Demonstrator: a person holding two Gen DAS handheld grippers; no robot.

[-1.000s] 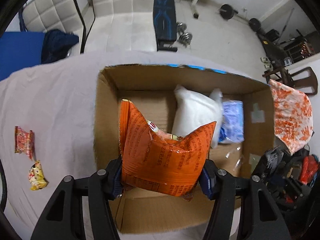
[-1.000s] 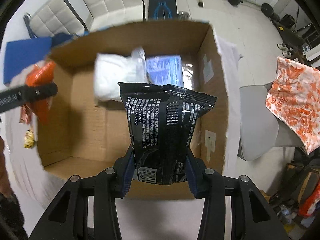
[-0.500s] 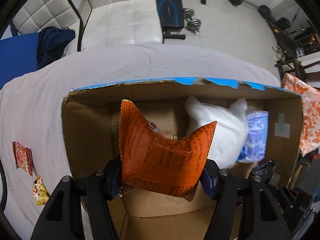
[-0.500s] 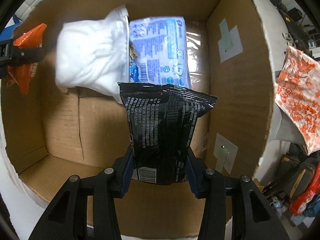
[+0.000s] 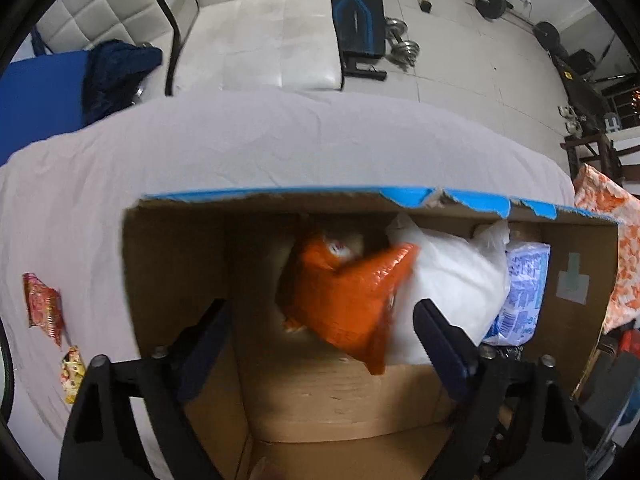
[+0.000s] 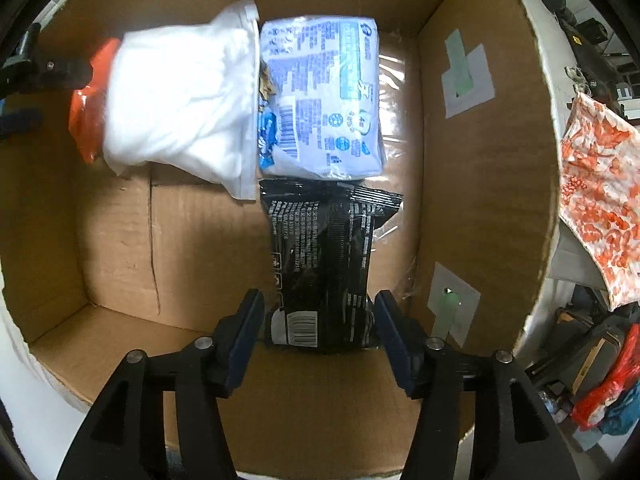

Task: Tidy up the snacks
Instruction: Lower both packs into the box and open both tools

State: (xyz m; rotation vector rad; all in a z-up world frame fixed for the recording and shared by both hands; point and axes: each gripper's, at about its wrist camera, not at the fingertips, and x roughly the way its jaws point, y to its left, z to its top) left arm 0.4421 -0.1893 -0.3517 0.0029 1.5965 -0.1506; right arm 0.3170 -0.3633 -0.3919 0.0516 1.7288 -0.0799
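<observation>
Releasing orange bag (image 5: 344,300) and black bag (image 6: 324,264) into box (image 6: 472,152), both grippers (image 5: 320,320) (image 6: 318,316) spread; withdrawing straight up, avoiding snags.

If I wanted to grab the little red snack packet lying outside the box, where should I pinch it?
The red packet lies flat on the white cloth, left of the cardboard box. Probably come straight down from above and pinch across its narrow width, near the middle; nothing crowds it except a small yellow packet just below.
</observation>
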